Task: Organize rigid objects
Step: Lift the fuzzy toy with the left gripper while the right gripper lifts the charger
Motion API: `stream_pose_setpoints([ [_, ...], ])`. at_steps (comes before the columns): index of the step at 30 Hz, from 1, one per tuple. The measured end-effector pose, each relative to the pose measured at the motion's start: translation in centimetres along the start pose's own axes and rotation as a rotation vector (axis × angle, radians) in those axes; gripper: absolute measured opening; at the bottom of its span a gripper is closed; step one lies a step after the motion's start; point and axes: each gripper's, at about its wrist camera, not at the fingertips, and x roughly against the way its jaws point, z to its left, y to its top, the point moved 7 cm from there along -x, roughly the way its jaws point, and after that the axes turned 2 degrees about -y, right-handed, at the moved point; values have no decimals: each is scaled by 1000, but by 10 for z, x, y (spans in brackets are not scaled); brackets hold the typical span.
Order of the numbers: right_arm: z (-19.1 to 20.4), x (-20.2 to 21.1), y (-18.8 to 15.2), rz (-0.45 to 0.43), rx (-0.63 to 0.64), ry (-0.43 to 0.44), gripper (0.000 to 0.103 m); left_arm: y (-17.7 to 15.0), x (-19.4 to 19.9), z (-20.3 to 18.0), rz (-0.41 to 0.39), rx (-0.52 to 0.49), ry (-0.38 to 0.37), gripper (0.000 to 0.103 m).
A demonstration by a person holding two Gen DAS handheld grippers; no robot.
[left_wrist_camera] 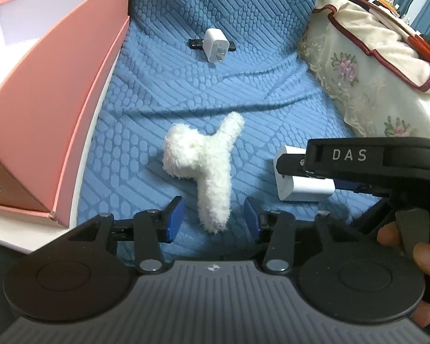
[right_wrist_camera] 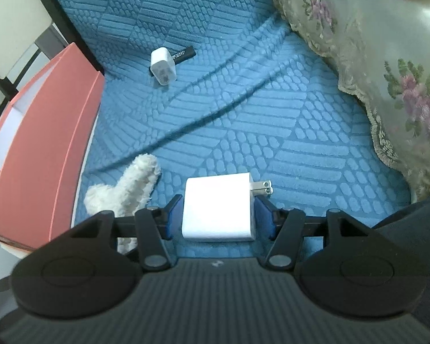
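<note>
The large white charger (right_wrist_camera: 219,207) lies on the blue textured cover (right_wrist_camera: 272,132), bracketed by the right gripper (right_wrist_camera: 219,218), jaws spread, apparently not clamped. Just left, a fluffy white toy (left_wrist_camera: 206,160) sits between the left gripper's (left_wrist_camera: 213,219) open jaws. Farther back, a small white charger (left_wrist_camera: 215,46) rests across a black stick (left_wrist_camera: 193,43); the pink box (left_wrist_camera: 51,100) stands left.

Left tongs (left_wrist_camera: 213,220) hang low with pads spread wide; right tongs (right_wrist_camera: 219,215) likewise gape, angled downward.

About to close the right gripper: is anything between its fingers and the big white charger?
Nothing visible. The charger sits between the right gripper's open fingers, with only bare blue cover in the gaps. The fluffy toy lies outside the left finger.
</note>
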Motion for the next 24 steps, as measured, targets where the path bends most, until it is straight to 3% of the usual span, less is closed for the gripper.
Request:
stream_pose_setpoints([
  [6,0,-7,5,-11,12,3,58,8,-3,3,-33,1,32,52],
  [10,1,-6,5,-17,26,-3,57,13,-5,4,-75,-23,53,62],
  [24,-3,-9,7,-41,12,-53,57,39,-29,12,-142,-29,50,60],
])
